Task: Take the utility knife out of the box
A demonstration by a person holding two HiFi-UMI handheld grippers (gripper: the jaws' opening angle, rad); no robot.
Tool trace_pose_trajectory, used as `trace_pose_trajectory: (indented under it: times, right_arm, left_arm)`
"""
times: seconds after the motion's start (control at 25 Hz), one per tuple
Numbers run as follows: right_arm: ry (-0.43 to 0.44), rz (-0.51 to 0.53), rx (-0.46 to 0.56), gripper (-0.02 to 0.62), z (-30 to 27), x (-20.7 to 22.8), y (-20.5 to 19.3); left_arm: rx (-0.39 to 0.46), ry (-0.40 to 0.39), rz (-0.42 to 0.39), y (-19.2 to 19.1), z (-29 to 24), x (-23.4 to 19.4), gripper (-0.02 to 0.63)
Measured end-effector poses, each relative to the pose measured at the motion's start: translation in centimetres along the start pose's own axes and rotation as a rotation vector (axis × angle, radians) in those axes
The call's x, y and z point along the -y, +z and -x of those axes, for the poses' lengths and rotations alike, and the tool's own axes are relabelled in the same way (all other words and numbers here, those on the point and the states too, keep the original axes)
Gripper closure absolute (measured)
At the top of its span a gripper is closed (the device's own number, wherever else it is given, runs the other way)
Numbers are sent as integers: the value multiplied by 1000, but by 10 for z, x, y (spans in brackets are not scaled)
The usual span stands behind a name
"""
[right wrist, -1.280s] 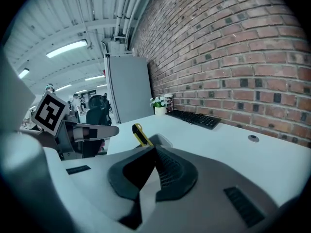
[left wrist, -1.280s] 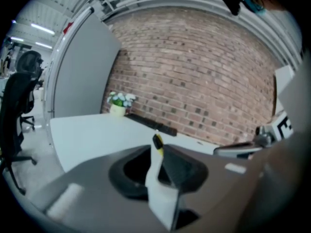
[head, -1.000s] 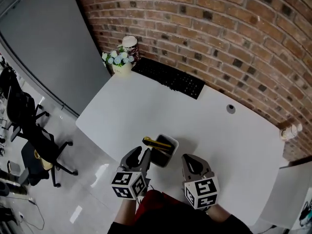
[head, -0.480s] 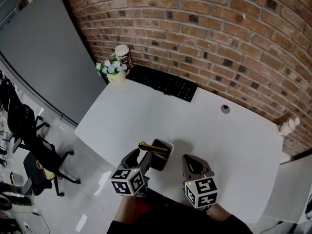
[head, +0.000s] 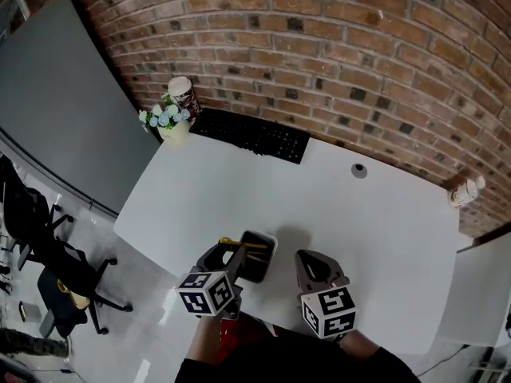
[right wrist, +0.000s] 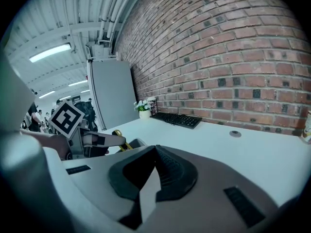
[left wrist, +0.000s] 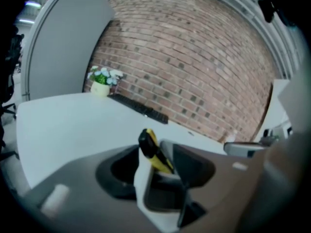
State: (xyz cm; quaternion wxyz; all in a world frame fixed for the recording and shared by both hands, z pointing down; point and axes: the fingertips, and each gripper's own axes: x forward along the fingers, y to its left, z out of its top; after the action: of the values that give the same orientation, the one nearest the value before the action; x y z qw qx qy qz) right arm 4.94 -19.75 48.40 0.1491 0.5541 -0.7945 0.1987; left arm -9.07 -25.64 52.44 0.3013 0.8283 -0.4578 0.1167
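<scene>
A small white box (head: 269,246) with a dark inside stands near the table's front edge. From its left rim a yellow and black utility knife (head: 239,244) juts out at a slant. My left gripper (head: 229,254) is at the box's left side, open wide. In the left gripper view the knife (left wrist: 154,152) rises between the spread jaws, and neither pad presses on it. The box's white wall (left wrist: 142,188) lies just ahead of my left gripper (left wrist: 155,166). To the right of the box my right gripper (head: 311,262) is shut and holds nothing; in its own view my right gripper (right wrist: 155,149) has tips that meet.
A black keyboard (head: 251,136), a flower pot (head: 164,122) and a cup (head: 182,94) sit along the brick wall. A cable hole (head: 358,170) and another cup (head: 463,191) are further right. Office chairs (head: 48,254) stand on the floor left of the table.
My left gripper's jaws have spread wider and it has edged in toward the knife and the box. The right gripper has stayed where it was.
</scene>
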Motion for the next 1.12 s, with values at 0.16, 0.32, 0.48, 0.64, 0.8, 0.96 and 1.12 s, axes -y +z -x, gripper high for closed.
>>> trace_pose_trajectory:
  times: [0.16, 0.32, 0.48, 0.64, 0.8, 0.96, 1.12]
  right_arm:
    - [-18, -5, -12, 588, -5, -1, -2]
    - [-41, -6, -28, 588, -9, -5, -5]
    - [-75, -12, -40, 588, -11, -10, -6]
    - [-122, -21, -44, 588, -11, -15, -7]
    - [-165, -36, -47, 588, -8, -20, -8]
    - [-212, -54, -40, 588, -4, -21, -8]
    - [-252, -70, -30, 588, 0, -24, -9]
  left_arm:
    - [-17, -32, -8, 0, -6, 0, 405]
    - [-31, -66, -21, -1, -9, -1, 425]
    - [-48, -119, -34, -2, -9, -1, 458]
    - [-72, -181, -73, -2, -11, 4, 489]
    - [-92, -212, -97, -1, -11, 5, 499]
    - [-107, -232, -114, -1, -12, 6, 500]
    - [-121, -259, -124, -1, -12, 7, 508]
